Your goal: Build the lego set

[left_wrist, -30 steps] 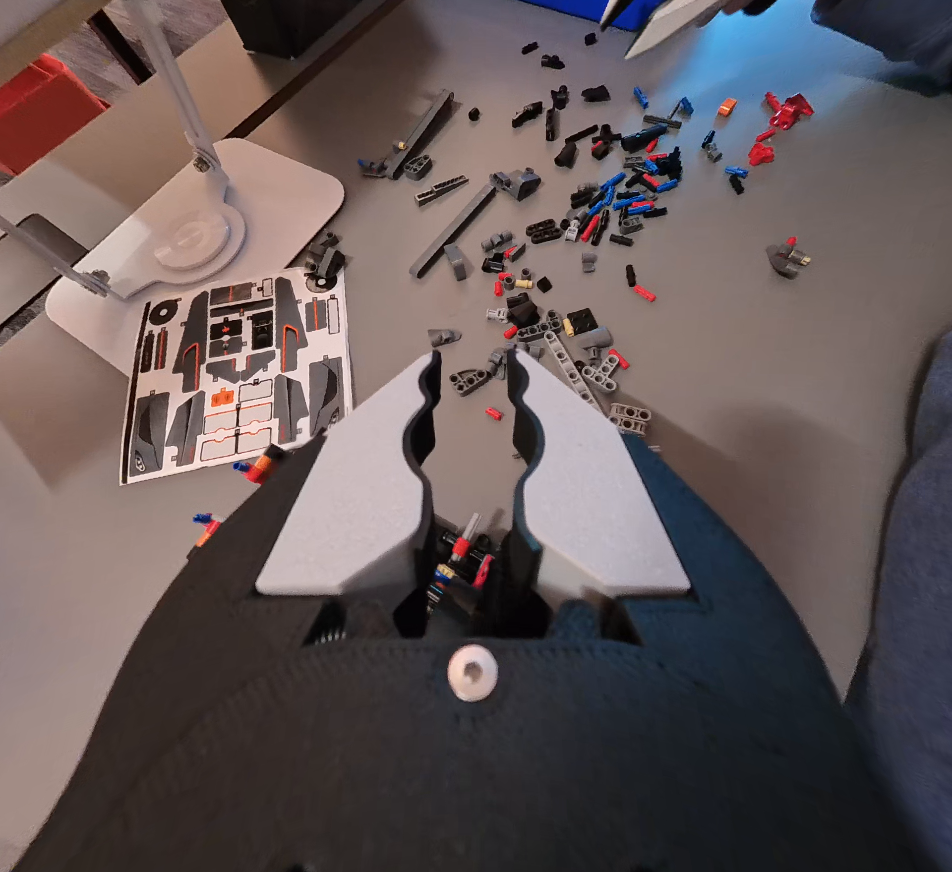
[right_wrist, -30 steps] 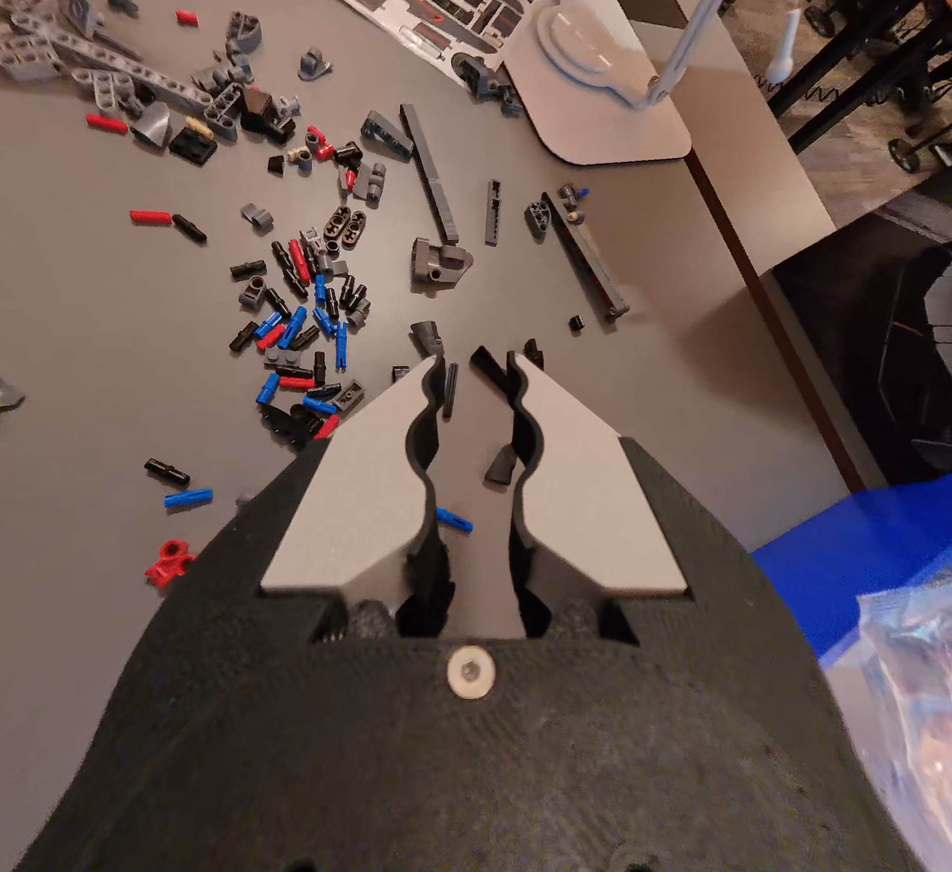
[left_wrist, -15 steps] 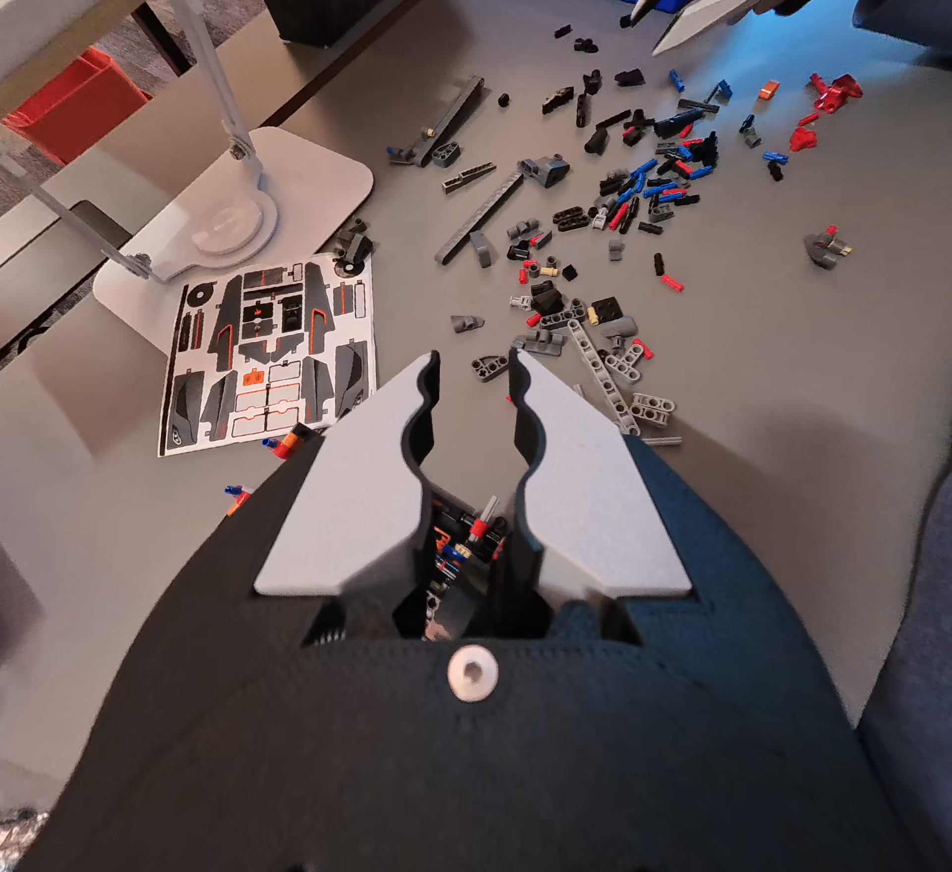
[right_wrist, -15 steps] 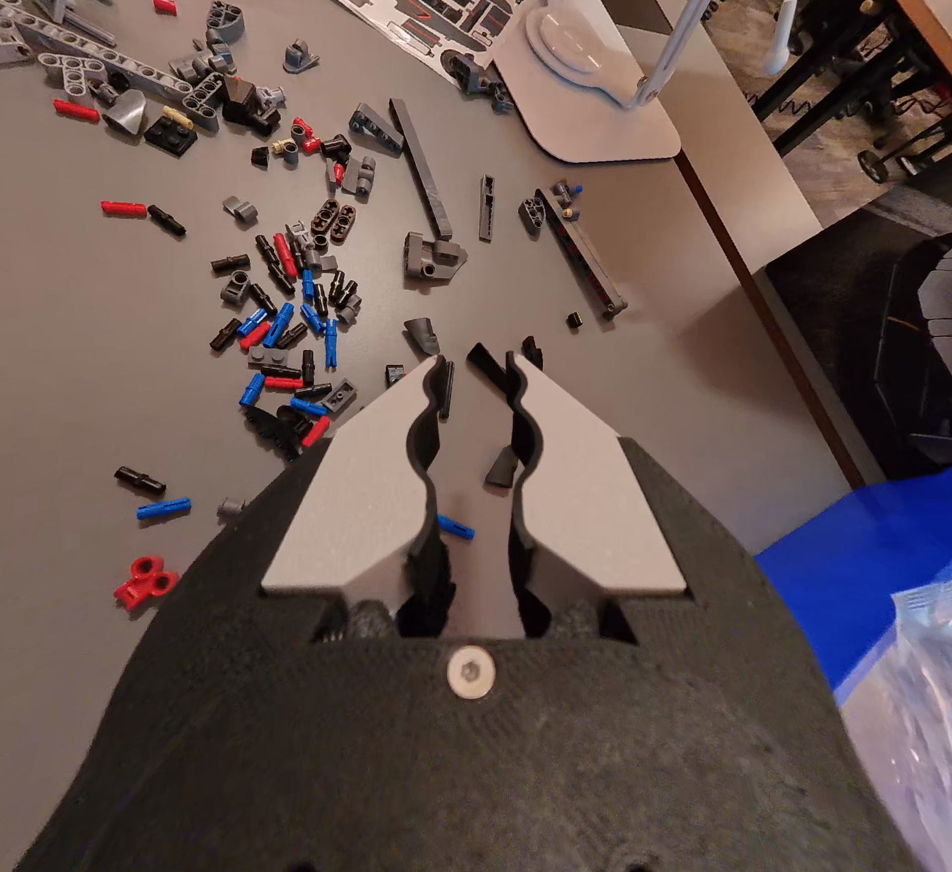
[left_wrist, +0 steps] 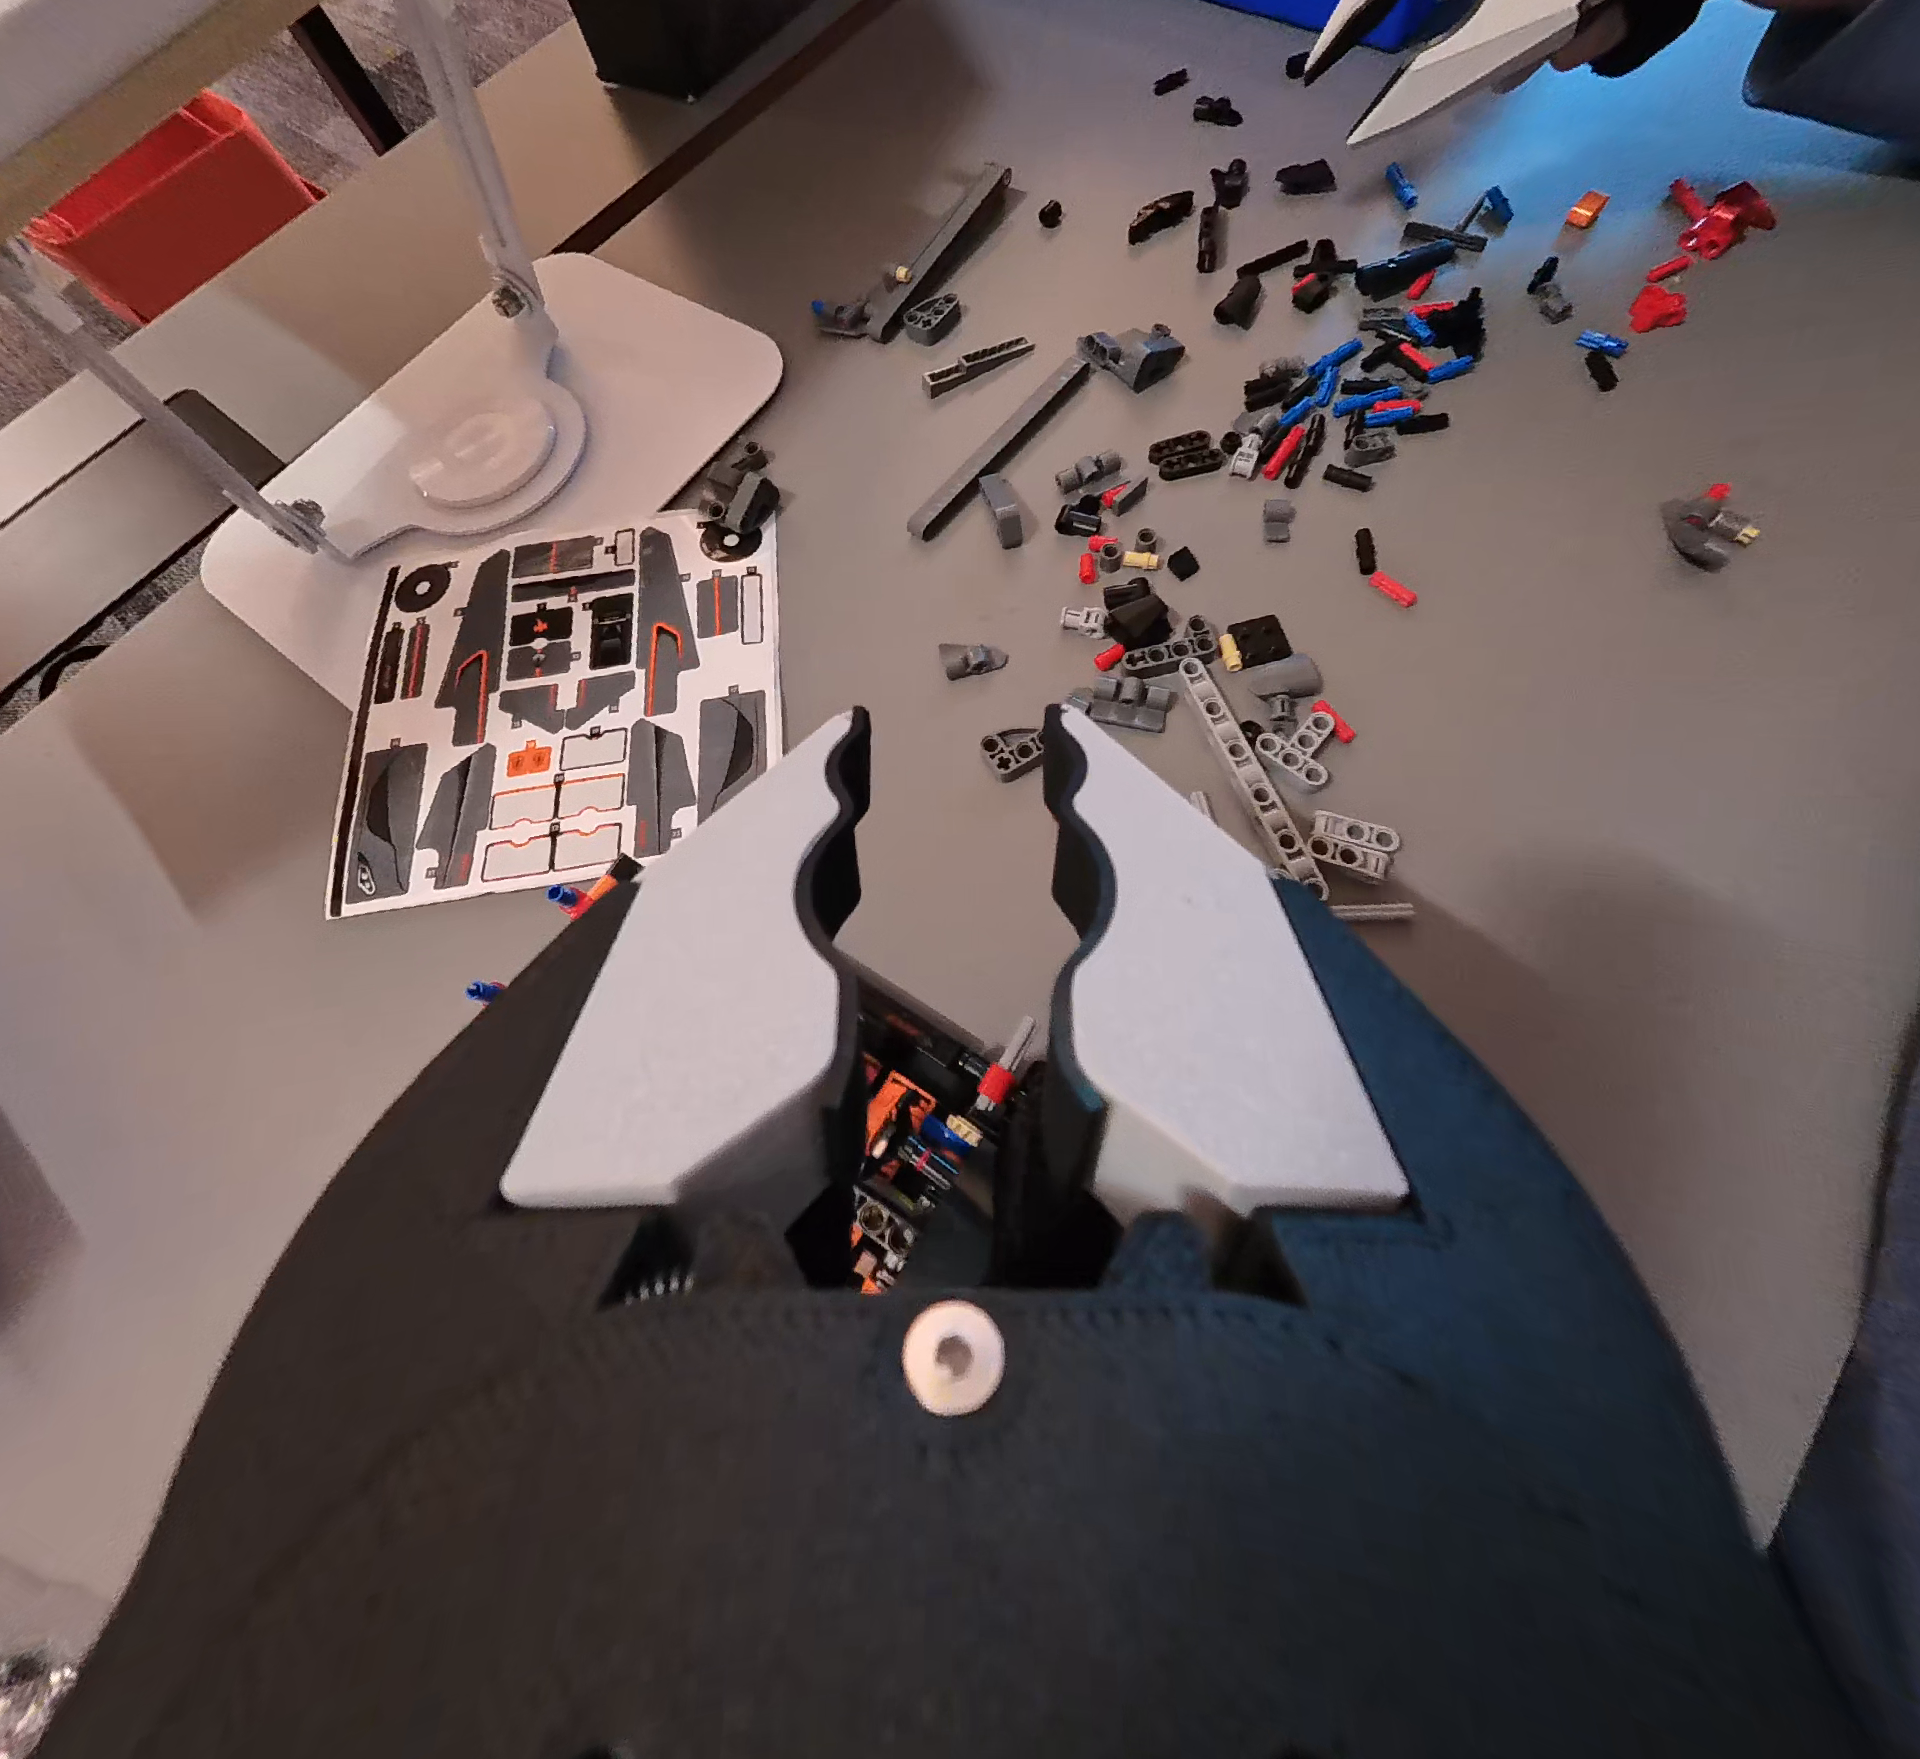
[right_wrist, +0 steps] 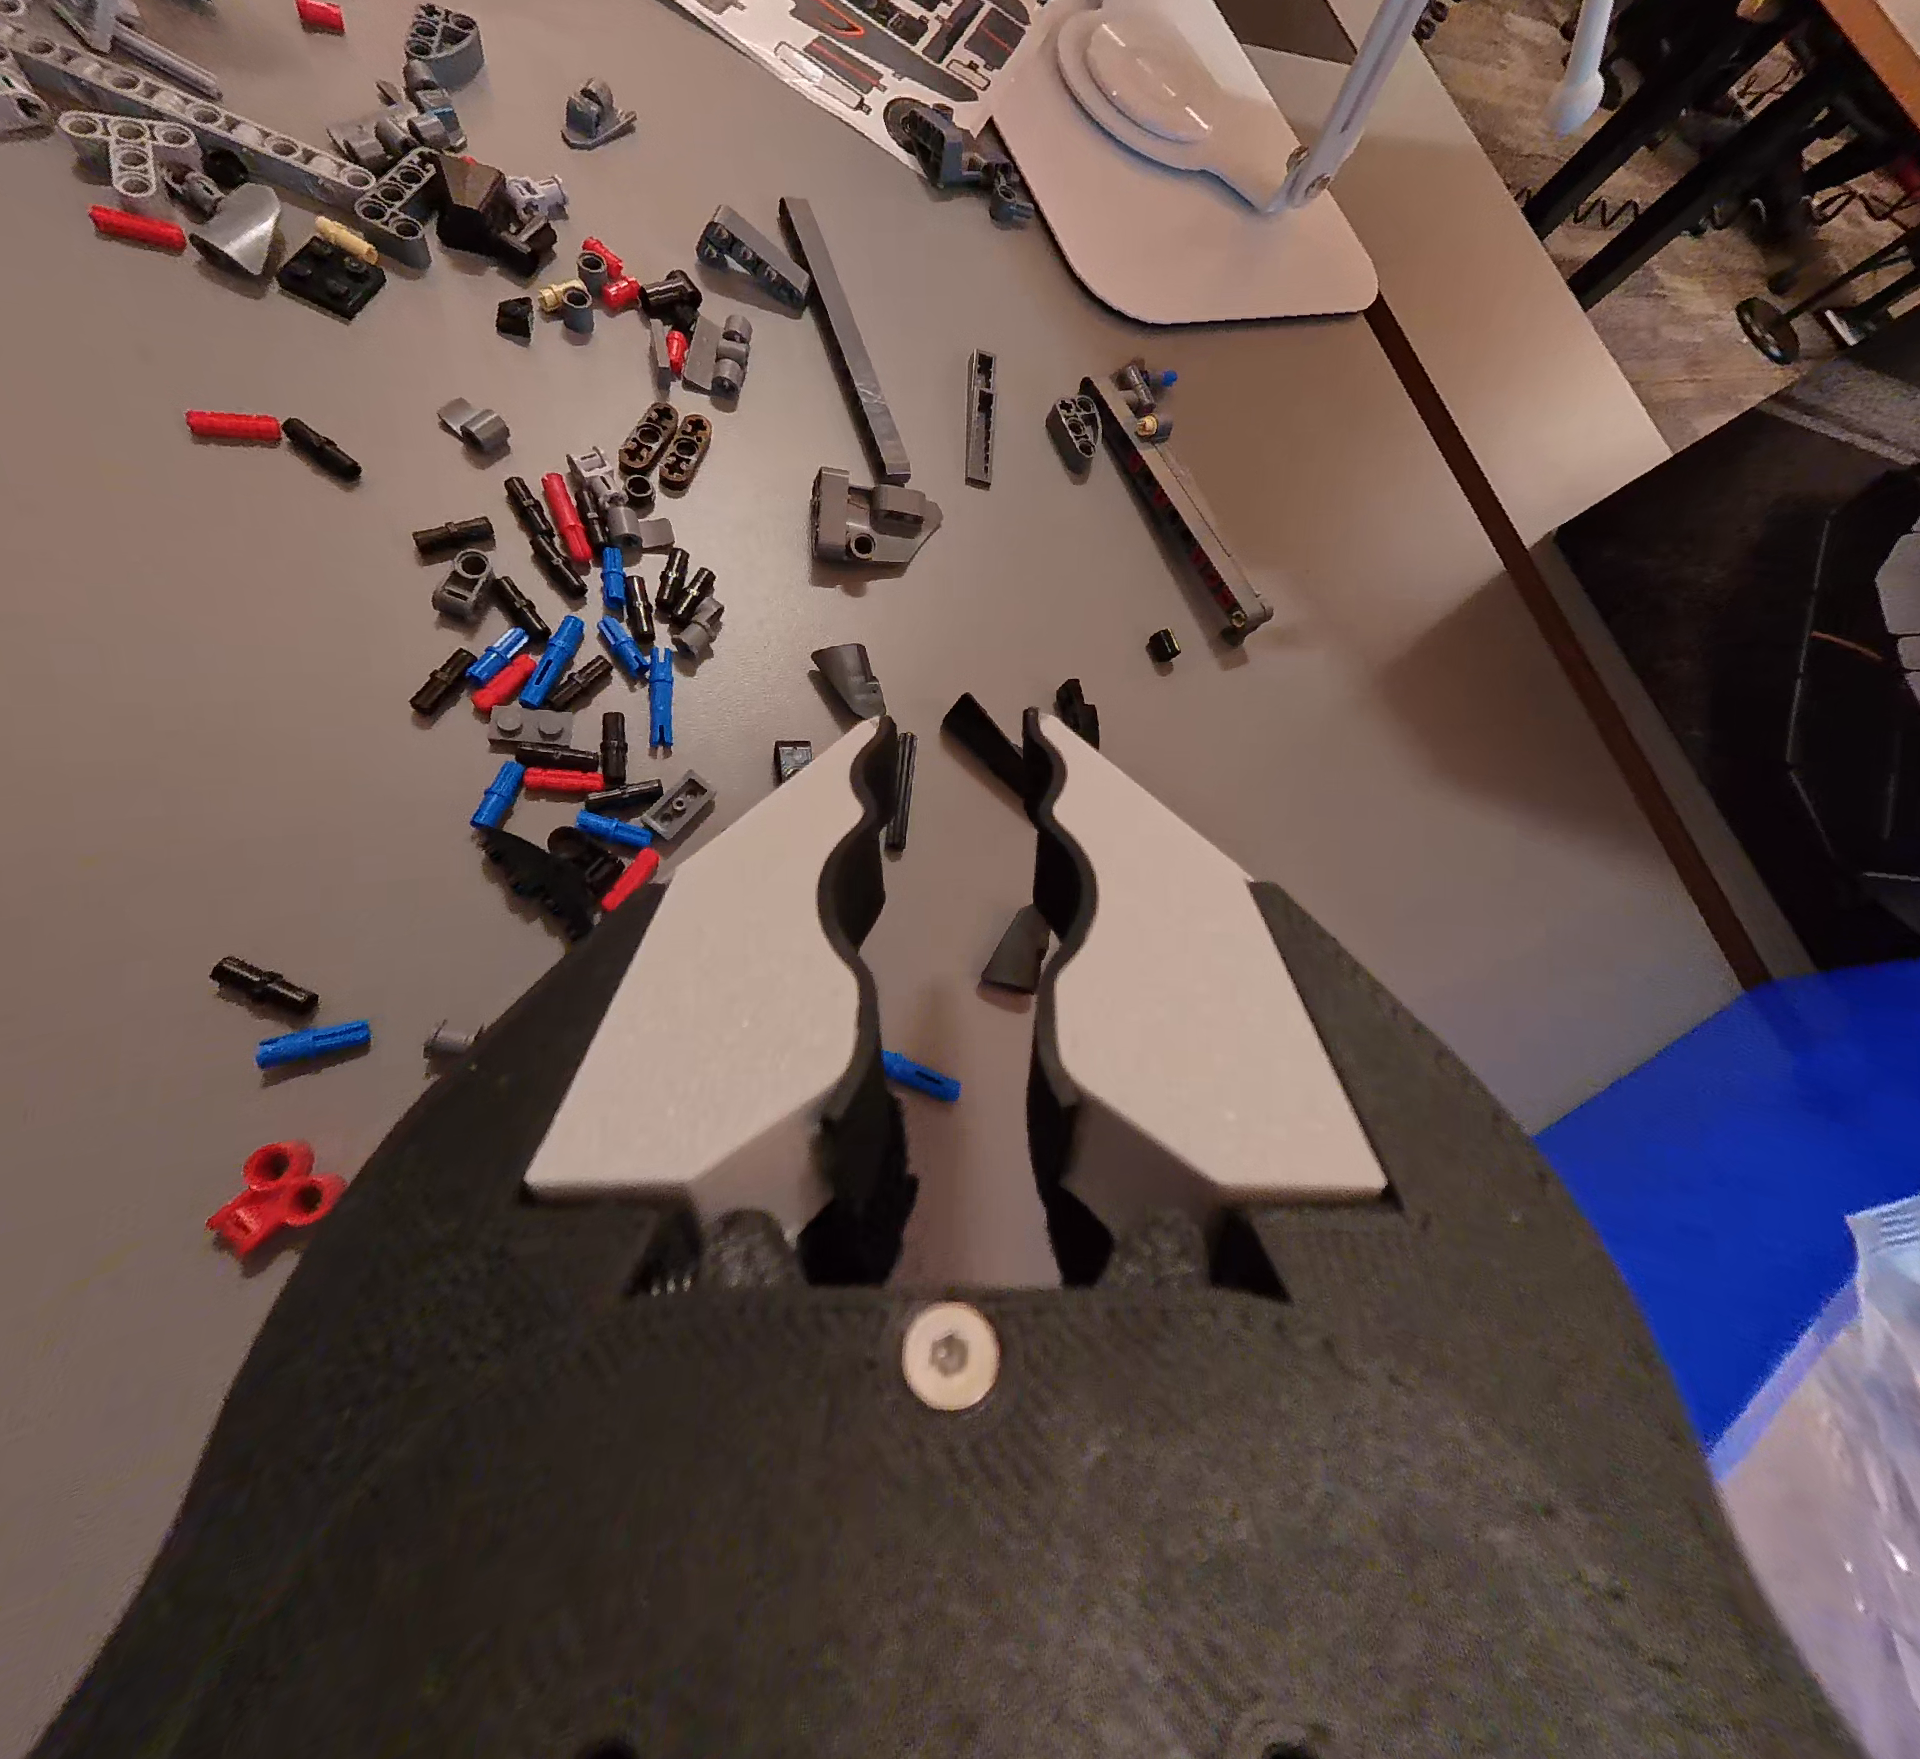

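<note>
Mid-frame on grey table (left_wrist: 312,1086): loose lego pieces (left_wrist: 1340,421) scattered. Left gripper (left_wrist: 951,733) parted above partial assembly (left_wrist: 914,1117); right gripper (right_wrist: 956,733) parted, empty. Risk: fingers sweeping small pins off table.

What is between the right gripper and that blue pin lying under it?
Nothing visible. The right gripper hangs open over the table, and the blue pin lies bare between its fingers; a small dark piece lies beside it, apart.
</note>
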